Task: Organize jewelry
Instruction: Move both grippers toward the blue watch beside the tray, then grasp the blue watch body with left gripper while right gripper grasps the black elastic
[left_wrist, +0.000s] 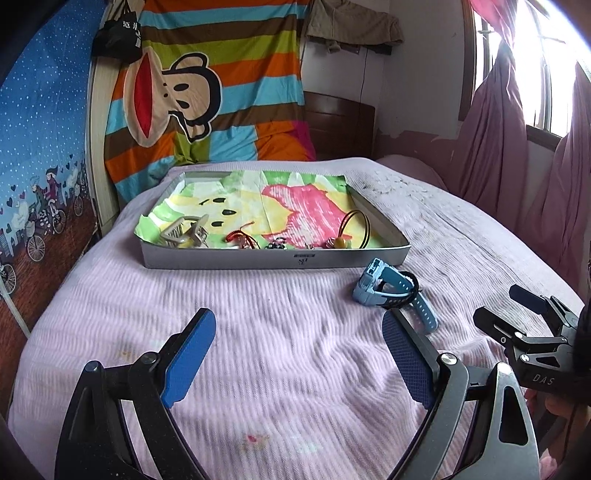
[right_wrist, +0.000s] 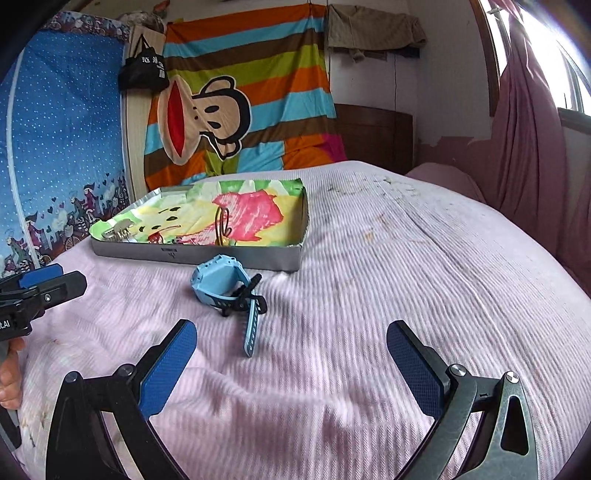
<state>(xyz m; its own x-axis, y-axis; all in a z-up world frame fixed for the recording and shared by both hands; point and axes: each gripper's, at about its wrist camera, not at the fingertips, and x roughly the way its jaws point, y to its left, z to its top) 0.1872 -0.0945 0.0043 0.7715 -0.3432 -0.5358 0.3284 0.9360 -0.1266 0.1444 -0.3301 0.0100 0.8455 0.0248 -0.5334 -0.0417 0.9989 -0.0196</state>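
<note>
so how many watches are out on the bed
1: the light blue watch lies on the pink bedspread, just outside the tray's near wall. Small pieces in the tray are too blurred to rule out another.

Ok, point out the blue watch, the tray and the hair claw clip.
blue watch (right_wrist: 211, 281), right wrist view, on its face.
tray (left_wrist: 221, 261), left wrist view, front wall.
hair claw clip (left_wrist: 183, 230), left wrist view, its body.

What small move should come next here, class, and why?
Probably bring the right gripper forward over the blue watch and close on it. The watch lies on the bedspread outside the tray, where other pieces already sit, and both grippers are open and empty.
</note>
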